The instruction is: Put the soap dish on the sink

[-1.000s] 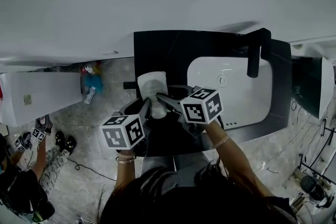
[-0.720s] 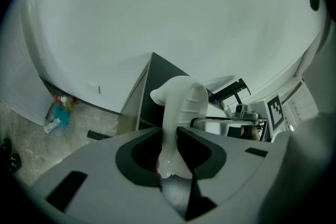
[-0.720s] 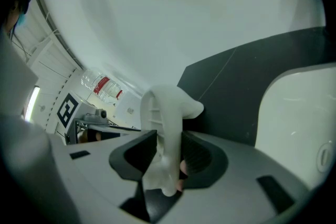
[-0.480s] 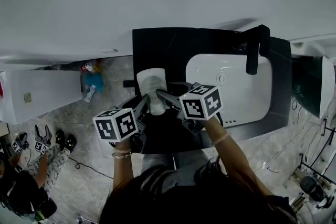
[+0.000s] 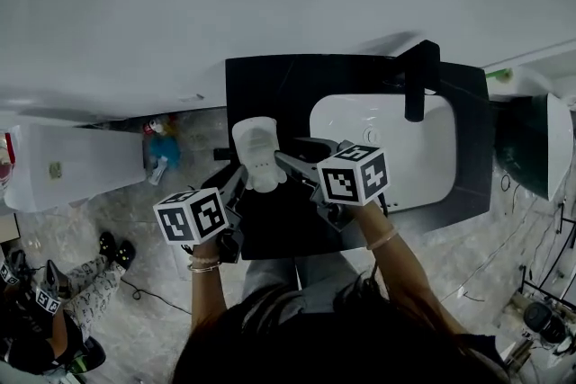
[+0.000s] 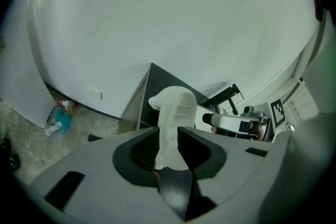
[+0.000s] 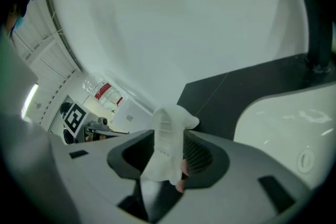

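A white ridged soap dish [image 5: 256, 150] hangs over the left end of the black counter [image 5: 270, 85], beside the white sink basin [image 5: 360, 126]. My left gripper [image 5: 245, 179] comes from the lower left and is shut on the dish's near end [image 6: 176, 110], with both pads [image 6: 144, 149] pressed on it. My right gripper [image 5: 282, 161] reaches in from the right. Its jaws are opening, and the dish [image 7: 168, 131] stands loosely between them. The right gripper's [image 7: 168, 153] own view has the dish on edge. The counter under the dish is hidden.
A black faucet [image 5: 416, 81] rises at the basin's back edge. A white wall lies beyond the counter. Left of the counter are a white cabinet [image 5: 72, 175] and colourful bottles [image 5: 162, 144] on the floor. A person [image 5: 36, 319] crouches at the lower left. A dark bin [image 5: 526, 148] stands at the right.
The right gripper has lifted a little and its cube has shifted right. The dish stays between both grippers over the counter's left end. The person on the floor has moved down-left.
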`<action>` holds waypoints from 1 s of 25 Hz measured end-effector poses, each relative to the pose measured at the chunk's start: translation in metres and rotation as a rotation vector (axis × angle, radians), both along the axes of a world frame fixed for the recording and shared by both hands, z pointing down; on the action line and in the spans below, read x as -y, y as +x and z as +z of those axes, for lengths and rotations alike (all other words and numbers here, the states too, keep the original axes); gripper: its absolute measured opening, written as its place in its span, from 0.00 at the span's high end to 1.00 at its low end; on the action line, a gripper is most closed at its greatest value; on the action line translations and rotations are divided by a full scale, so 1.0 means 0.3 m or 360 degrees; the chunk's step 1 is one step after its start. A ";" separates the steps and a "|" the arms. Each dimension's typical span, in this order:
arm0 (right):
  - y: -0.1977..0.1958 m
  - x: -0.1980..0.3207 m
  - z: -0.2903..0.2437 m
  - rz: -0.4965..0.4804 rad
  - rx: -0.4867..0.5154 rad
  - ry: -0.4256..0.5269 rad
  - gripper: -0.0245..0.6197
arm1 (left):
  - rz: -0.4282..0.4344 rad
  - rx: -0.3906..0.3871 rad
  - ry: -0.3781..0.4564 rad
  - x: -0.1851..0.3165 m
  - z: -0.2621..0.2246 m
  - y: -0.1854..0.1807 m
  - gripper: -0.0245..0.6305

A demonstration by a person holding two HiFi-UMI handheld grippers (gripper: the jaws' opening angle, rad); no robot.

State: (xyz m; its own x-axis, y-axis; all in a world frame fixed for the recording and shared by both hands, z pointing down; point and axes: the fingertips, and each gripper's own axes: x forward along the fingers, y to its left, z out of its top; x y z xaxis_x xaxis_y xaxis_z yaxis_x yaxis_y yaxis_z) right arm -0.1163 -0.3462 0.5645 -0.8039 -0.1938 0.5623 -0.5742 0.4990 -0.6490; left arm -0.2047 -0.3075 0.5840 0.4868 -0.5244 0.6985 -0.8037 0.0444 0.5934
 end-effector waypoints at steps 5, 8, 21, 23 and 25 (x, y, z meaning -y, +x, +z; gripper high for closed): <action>0.029 -0.032 -0.189 0.0049 0.0043 0.0139 0.70 | -0.0068 -0.0005 0.0215 -0.033 -0.224 -0.006 0.82; 0.037 -0.055 -0.313 0.0055 0.0057 0.0255 0.74 | -0.0091 -0.0015 0.0378 -0.044 -0.374 0.003 0.82; 0.084 -0.221 -0.632 0.0106 0.0112 0.0537 0.93 | -0.0079 0.0039 0.0586 -0.227 -0.658 0.084 0.96; 0.097 -0.236 -0.645 0.0124 0.0102 0.0549 0.93 | -0.0077 0.0014 0.0552 -0.265 -0.639 0.098 0.96; 0.112 -0.245 -0.652 0.0150 0.0091 0.0552 0.93 | -0.0081 -0.0004 0.0547 -0.289 -0.635 0.105 0.96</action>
State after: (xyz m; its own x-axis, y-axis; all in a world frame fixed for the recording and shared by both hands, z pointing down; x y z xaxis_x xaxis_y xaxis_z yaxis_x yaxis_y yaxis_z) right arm -0.0827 -0.2728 0.3689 -0.8017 -0.4400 0.4047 -0.5959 0.6419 -0.4826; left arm -0.1731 -0.2207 0.3934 0.4554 -0.7525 0.4759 -0.8042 -0.1184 0.5824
